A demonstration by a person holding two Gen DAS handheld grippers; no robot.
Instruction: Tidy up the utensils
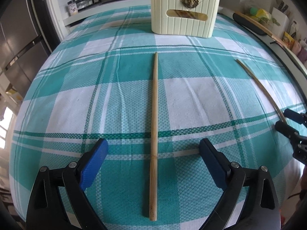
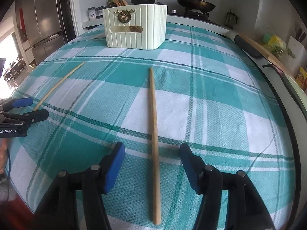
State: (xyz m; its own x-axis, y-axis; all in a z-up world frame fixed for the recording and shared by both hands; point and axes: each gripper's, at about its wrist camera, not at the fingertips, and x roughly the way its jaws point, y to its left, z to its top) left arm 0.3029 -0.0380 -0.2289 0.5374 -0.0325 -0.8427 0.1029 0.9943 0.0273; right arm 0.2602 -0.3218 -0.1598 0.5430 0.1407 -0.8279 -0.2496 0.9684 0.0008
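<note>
1. Two bamboo chopsticks lie flat on the checked cloth covering the tabletop [image 1: 57, 99], well apart from each other. The left chopstick [image 1: 154, 126] runs lengthwise between the fingers of the left tongs [image 1: 153, 153]; the right chopstick [image 2: 154, 118] runs likewise between those of the right tongs [image 2: 152, 153].
2. Both tongs are spread apart, the left wider than the right. Nothing is gripped; a clear gap is seen on each side of each stick.
3. Each chopstick is judged light, stiff and slender. It is tapered: thick and squared at the near end, thin and rounded at the far tip. The bamboo surface appears smooth and may roll or slip under the ribbed blue pads.
4. A hold is best taken on the thicker near half, where more surface is offered to the pads. Little force should be needed.
5. The woven cloth is soft and textured; a low stick on it may be hard to get under, and a fold may be pinched.
6. The cream ribbed holder [image 1: 184, 13], rigid plastic with a slotted window and a brass emblem, stands upright at the far end of the tabletop. Other chopsticks are already seen inside it.
</note>
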